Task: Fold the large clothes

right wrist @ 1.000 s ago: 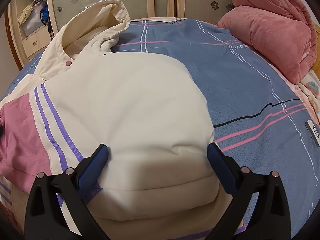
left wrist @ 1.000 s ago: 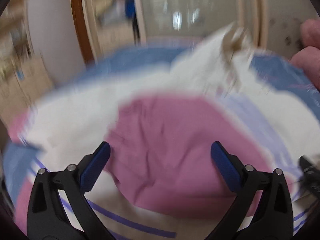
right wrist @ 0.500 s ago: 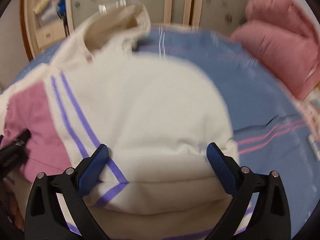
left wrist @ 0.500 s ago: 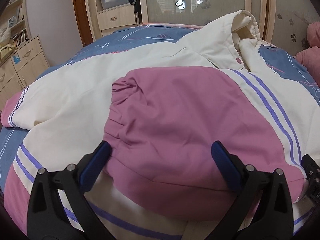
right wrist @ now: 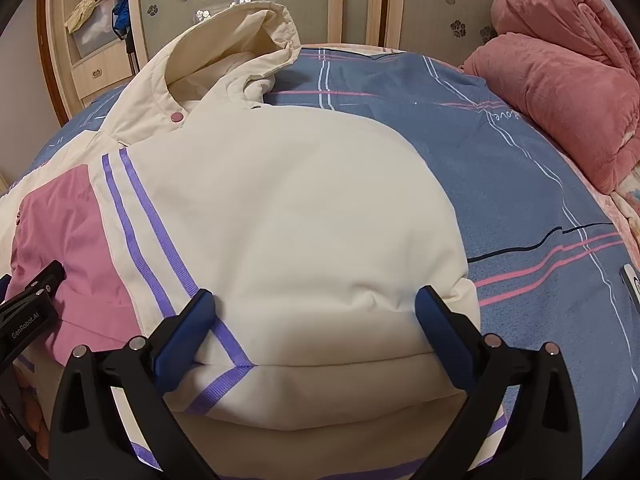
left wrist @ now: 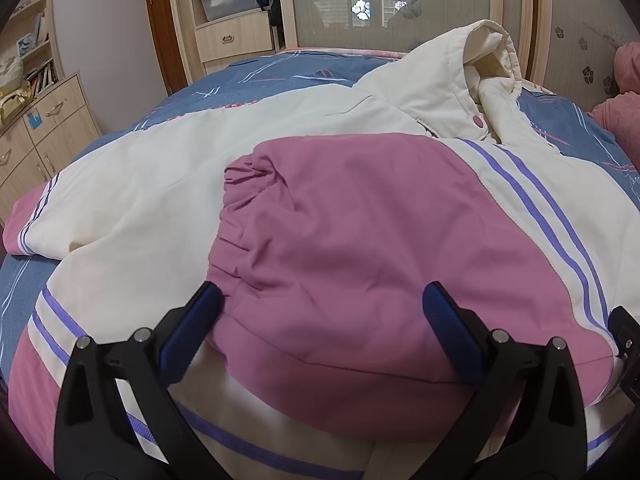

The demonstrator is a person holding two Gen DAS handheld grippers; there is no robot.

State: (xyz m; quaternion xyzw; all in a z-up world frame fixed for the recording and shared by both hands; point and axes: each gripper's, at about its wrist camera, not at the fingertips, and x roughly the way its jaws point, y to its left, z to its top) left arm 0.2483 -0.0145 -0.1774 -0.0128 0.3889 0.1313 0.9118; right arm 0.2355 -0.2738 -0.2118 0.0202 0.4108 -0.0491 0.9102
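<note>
A cream hooded jacket with pink panels and purple stripes lies spread on the bed. One pink sleeve is folded across its body, cuff pointing left. My left gripper is open, its blue pads straddling the near edge of that pink sleeve. In the right wrist view the cream side of the jacket is folded into a rounded bundle, hood standing up at the back. My right gripper is open over the bundle's near fold. The left gripper's body shows at that view's left edge.
The bed has a blue sheet with pink and white lines. A rolled pink blanket lies at the far right. Wooden drawers stand left of the bed, a wardrobe with glass doors behind it. A small white object lies at the right edge.
Both views were blurred with motion and have settled. The left view swung across the jacket and now rests over the pink sleeve; the right gripper stays over the cream fold. Both stayed open.
</note>
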